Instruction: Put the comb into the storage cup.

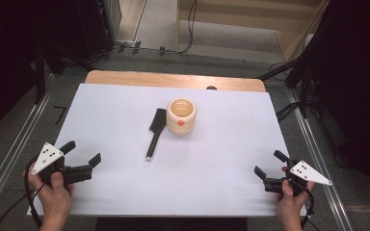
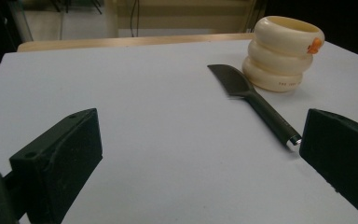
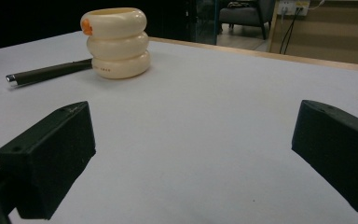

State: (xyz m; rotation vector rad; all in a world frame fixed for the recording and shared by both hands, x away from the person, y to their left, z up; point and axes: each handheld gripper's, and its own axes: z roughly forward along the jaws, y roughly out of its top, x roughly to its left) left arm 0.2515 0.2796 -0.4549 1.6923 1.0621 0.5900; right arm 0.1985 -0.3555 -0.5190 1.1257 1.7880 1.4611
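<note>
Cream ribbed cup [image 1: 181, 116] with an orange spot on its side stands upright mid white surface [image 1: 125, 110], black brush [image 1: 155, 132] lying flat just beside the cup, bristle end near it, handle tip pointing away toward the person. Left gripper [image 1: 82, 152] well apart from the cup, jaws spread, holding nothing. Right gripper [image 1: 270, 163] also well apart from the cup, jaws spread, empty
</note>
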